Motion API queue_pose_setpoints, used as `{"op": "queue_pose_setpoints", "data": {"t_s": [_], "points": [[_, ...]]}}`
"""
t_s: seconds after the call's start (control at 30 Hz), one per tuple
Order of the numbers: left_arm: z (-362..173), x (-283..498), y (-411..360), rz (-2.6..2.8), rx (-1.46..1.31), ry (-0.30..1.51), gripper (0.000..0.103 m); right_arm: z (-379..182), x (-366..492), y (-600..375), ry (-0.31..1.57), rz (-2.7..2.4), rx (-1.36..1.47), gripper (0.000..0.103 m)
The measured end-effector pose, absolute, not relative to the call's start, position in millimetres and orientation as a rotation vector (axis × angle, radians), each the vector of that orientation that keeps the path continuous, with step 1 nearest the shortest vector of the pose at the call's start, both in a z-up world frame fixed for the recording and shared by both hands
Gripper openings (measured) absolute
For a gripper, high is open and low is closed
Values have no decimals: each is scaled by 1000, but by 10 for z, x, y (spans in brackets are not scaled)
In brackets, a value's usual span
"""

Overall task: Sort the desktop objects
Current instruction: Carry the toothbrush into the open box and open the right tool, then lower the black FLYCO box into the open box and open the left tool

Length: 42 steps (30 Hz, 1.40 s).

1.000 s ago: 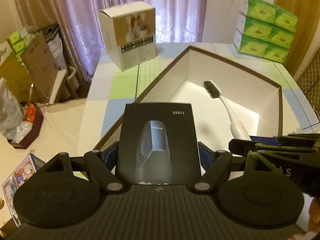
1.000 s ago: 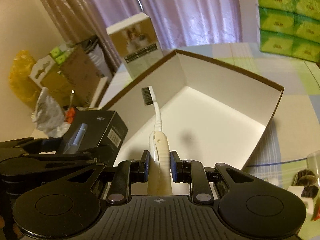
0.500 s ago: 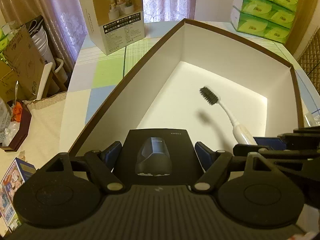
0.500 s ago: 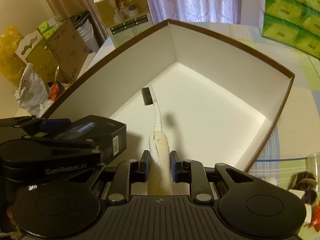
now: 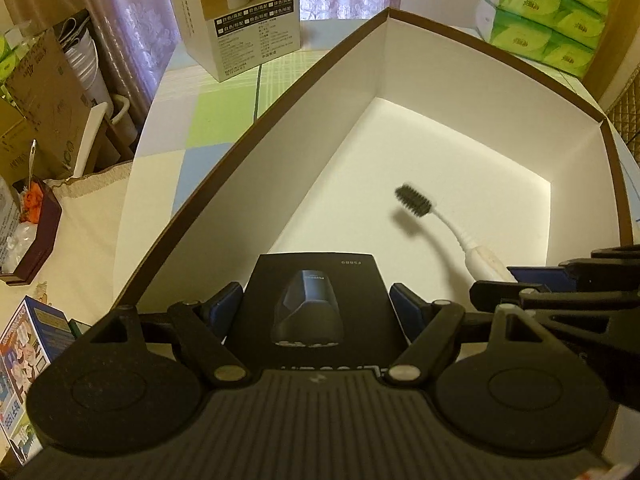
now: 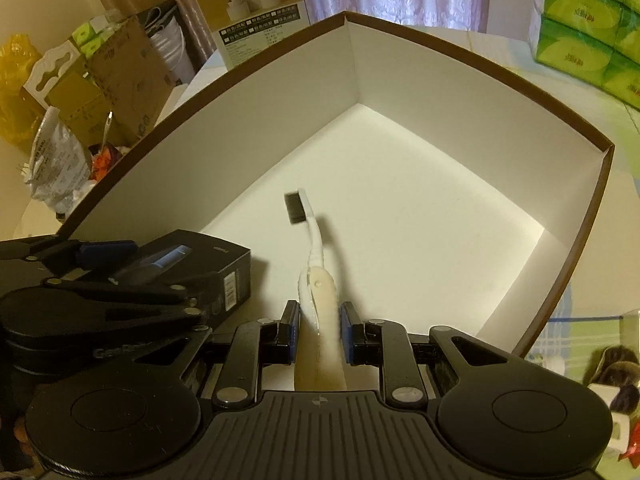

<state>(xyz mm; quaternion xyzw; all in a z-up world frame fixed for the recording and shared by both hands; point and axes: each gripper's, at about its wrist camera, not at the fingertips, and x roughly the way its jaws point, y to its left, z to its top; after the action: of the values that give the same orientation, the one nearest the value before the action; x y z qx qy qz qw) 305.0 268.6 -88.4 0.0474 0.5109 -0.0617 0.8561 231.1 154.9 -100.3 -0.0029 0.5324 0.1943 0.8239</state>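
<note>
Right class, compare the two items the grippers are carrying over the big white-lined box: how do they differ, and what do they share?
The black carton is a flat, dark, rectangular package; the toothbrush is a slim white stick with dark bristles. The carton fills the left gripper at a wide span, while the right gripper pinches the toothbrush narrowly by its handle. Both are held inside the storage box walls, not yet released.

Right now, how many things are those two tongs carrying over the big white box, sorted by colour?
Black: 1, the black carton clamped in the left tongs
White: 1, the toothbrush clamped in the right tongs
Total: 2, both held above the open box, whose floor shows nothing lying on it.
</note>
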Motion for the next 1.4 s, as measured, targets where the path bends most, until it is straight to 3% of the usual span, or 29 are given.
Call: {"op": "queue_pose_setpoints", "data": {"t_s": [0.23,0.53,0.67,0.73,1.07,1.4], "points": [[-849,3050,2720,-135,93,1075,84,-1018,2314,1538,1127,446,-26,22],[-677,2947,2817,-134,55,1053,84,-862,2232,1503,1062,482,-72,49],[-518,2804,2832,-158,58,1020,74,-770,2152,1468,1033,496,-72,60],[-467,2721,2825,-179,52,1012,70,-734,2115,1439,1024,493,-67,60],[-687,2573,2632,-226,7,1081,69,-593,2024,1241,984,444,-73,61],[-536,2442,2631,-186,56,1036,75,-544,1893,1227,973,486,-113,65]]}}
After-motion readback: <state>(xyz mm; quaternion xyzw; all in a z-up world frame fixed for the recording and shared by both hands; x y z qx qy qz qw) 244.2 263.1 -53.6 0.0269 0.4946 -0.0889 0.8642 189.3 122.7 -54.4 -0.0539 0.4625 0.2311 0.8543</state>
